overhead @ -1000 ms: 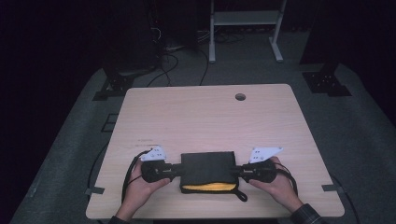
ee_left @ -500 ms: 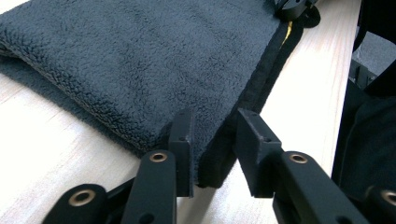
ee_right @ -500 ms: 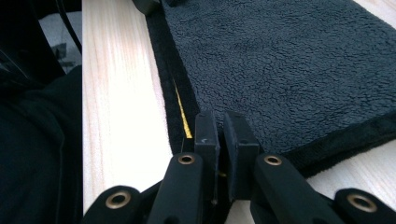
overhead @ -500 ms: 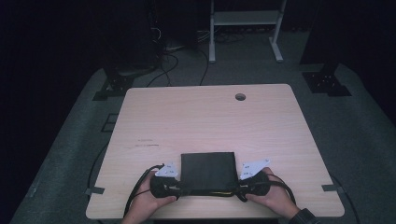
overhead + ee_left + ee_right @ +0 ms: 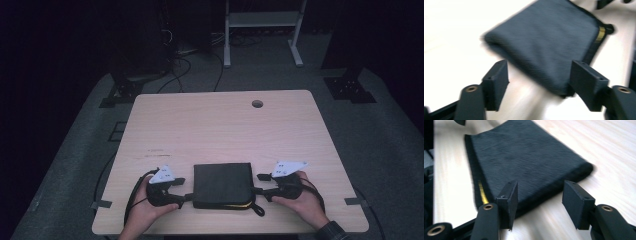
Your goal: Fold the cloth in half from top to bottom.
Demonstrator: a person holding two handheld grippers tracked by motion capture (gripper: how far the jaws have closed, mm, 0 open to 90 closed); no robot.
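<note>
**Folded cloth flanked at the near edge**

A dark folded cloth (image 5: 222, 185) is seen lying flat on the table (image 5: 220, 125), close to its near edge and roughly midway along it, a thin yellow strip showing at the cloth's near side. The left gripper (image 5: 186, 196) is placed at the cloth's left side, jaws spread wide with nothing clamped between them; in the left gripper view the cloth's near edge (image 5: 544, 47) is framed between the jaws. The right gripper (image 5: 259, 184) is set at the opposite side, likewise parted and empty. Both are lined up low on opposite edges, so a two-sided pinch is judged to be in preparation.
</note>
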